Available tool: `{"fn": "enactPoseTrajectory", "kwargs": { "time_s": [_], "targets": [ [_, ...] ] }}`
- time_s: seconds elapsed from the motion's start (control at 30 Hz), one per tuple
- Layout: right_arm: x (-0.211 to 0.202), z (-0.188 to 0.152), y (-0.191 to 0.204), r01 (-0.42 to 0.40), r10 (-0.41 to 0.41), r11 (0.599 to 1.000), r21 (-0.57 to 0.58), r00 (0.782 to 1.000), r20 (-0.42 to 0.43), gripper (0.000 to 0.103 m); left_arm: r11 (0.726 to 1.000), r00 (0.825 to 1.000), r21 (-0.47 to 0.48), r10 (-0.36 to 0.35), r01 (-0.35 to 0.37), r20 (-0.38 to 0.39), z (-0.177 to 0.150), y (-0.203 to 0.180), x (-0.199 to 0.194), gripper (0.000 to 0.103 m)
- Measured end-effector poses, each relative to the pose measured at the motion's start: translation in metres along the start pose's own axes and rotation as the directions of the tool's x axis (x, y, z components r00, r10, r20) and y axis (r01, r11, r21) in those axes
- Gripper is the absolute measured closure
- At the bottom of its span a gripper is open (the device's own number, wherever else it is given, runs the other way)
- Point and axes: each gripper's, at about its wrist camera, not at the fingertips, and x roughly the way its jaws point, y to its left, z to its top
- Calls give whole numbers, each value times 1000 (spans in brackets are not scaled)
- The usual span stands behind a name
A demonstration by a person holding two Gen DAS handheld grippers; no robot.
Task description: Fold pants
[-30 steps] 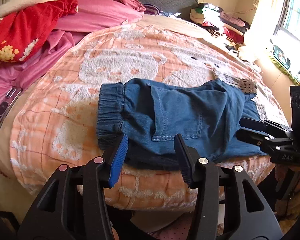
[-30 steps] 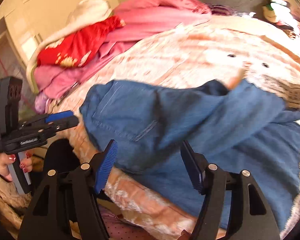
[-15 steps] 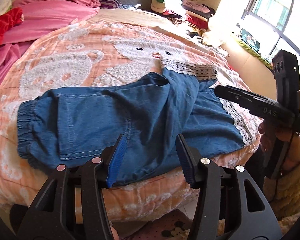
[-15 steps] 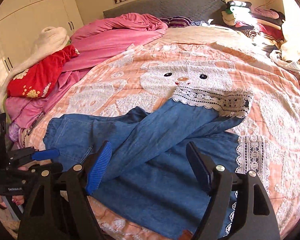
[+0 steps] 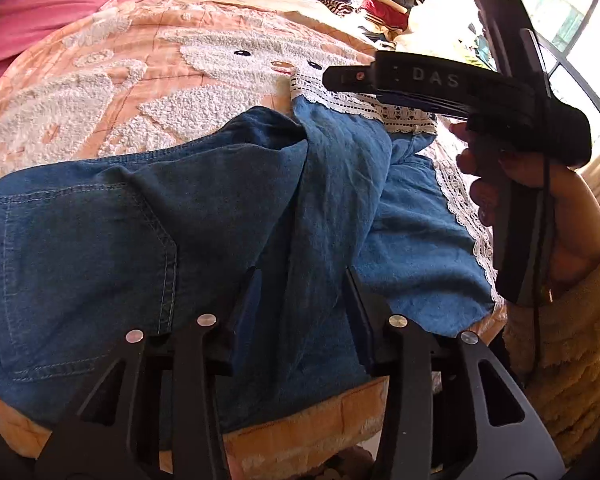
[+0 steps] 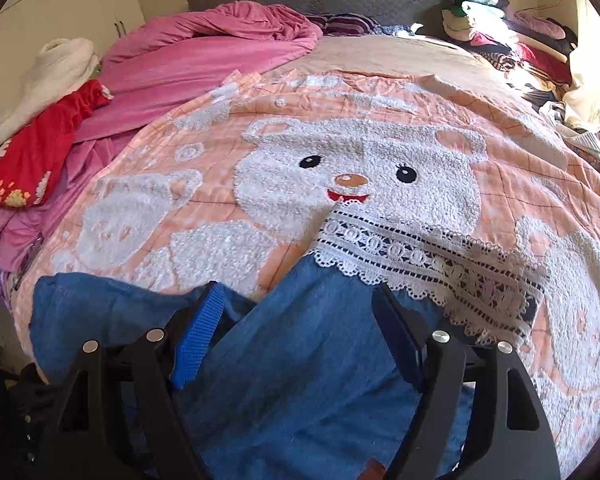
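Blue denim pants [image 5: 140, 220] lie across the near edge of the bed, waist to the left, one leg crossed over the other. The upper leg ends in a white lace hem [image 6: 420, 256]. My left gripper [image 5: 305, 300] is low on the pants at the crotch. Its jaws are closing, with a ridge of denim between the pads, and I see no pinch. My right gripper [image 6: 300, 332] hovers over the upper leg [image 6: 312, 360], just short of the lace, open wide with nothing gripped. In the left wrist view a hand [image 5: 540, 200] holds it above the lace.
A peach blanket with a white bear [image 6: 360, 160] covers the bed. Pink bedding [image 6: 204, 60] and a red cloth [image 6: 32, 152] lie at the far left. Piled clothes [image 6: 520, 40] sit at the far right by a window [image 5: 572, 20]. The bed's front edge [image 5: 300, 420] is just below the left gripper.
Both grippers have slid right along the pants, from waist toward the legs. The left one has dropped onto the denim and narrowed its jaws. The right one has widened and neared the lace hem.
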Motion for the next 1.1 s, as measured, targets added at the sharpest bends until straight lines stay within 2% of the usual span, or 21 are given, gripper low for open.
{"fn": "enactPoseTrajectory", "kwargs": {
  "time_s": [0.1, 0.13, 0.23, 0.4, 0.5, 0.57, 0.6, 0.63, 0.67, 0.7, 0.83, 0.97, 1.1],
  "targets": [
    [23, 14, -5, 24, -24, 1000, 3, 999, -26, 27, 998, 999, -23, -51, 52, 9, 4, 2, 5, 72],
    [32, 19, -8, 31, -30, 999, 9, 999, -38, 27, 998, 998, -24, -55, 55, 7, 4, 1, 7, 78],
    [55, 31, -15, 67, -65, 997, 34, 995, -75, 27, 998, 998, -8, -56, 56, -1, 3, -4, 11, 87],
    [83, 43, -21, 132, -127, 990, 41, 986, -110, 29, 997, 998, 47, -59, 59, -6, -3, -15, 12, 87],
    [98, 48, -19, 174, -174, 985, -6, 978, -115, 41, 997, 998, 59, -59, 59, -10, -4, -14, 14, 87],
    [106, 47, -19, 182, -184, 983, -30, 976, -119, 56, 996, 998, 63, -60, 60, -6, -4, -13, 13, 87],
    [109, 46, -20, 176, -180, 983, -41, 977, -116, 59, 996, 998, 61, -61, 61, -4, -3, -13, 12, 87],
    [109, 45, -22, 174, -177, 984, -42, 978, -111, 70, 996, 998, 60, -60, 60, -3, -1, -12, 13, 87],
    [105, 44, -25, 173, -175, 984, -33, 980, -95, 84, 997, 998, 58, -56, 56, 0, -2, -13, 13, 87],
    [98, 43, -29, 165, -165, 986, -15, 984, -72, 89, 997, 999, 57, -52, 51, 5, -2, -13, 11, 87],
    [57, 33, -51, 71, -74, 991, 116, 997, 13, 93, 997, 999, 53, -51, 50, 19, 0, -8, 5, 86],
    [5, 11, -75, -35, 10, 970, 240, 995, 103, 94, 998, 998, 52, -49, 47, 47, 1, -5, 3, 78],
    [-48, -18, -96, -66, 11, 946, 316, 985, 171, 94, 997, 997, 71, -47, 43, 61, 4, -5, 5, 79]
  ]
}}
